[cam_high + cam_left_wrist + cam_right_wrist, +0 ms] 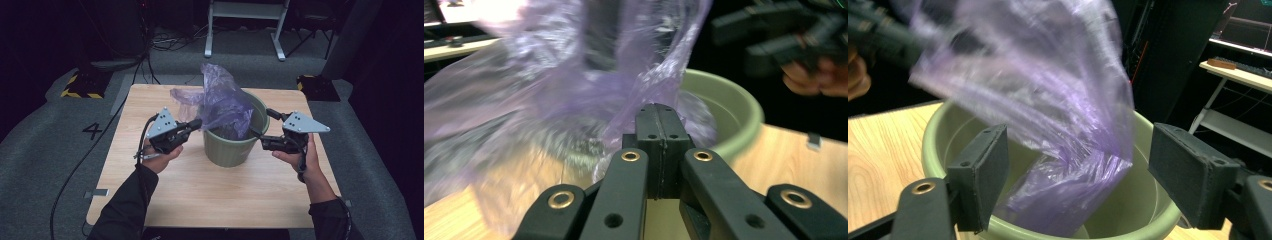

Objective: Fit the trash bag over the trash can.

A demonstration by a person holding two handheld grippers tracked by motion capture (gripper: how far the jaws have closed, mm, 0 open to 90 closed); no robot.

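Observation:
A green plastic bin (230, 147) stands in the middle of the wooden table (150, 200). A thin purple plastic bag (222, 100) hangs partly inside it and billows up over its far-left rim. My left gripper (197, 122) is at the bin's left side, shut on an edge of the bag (549, 85); the closed jaws (659, 112) pinch the film just in front of the bin (724, 110). My right gripper (261, 123) is at the bin's right rim, open. Its pads (983, 170) stand wide apart, with the bag (1048, 90) and the bin (943, 135) between them, untouched.
The table sits on grey carpet marked with a 4 (92, 131). Yellow-and-black striped bases (80, 87) stand off both far corners. A white frame's legs (245, 30) and cables lie behind. Bare tabletop spreads in front of the bin.

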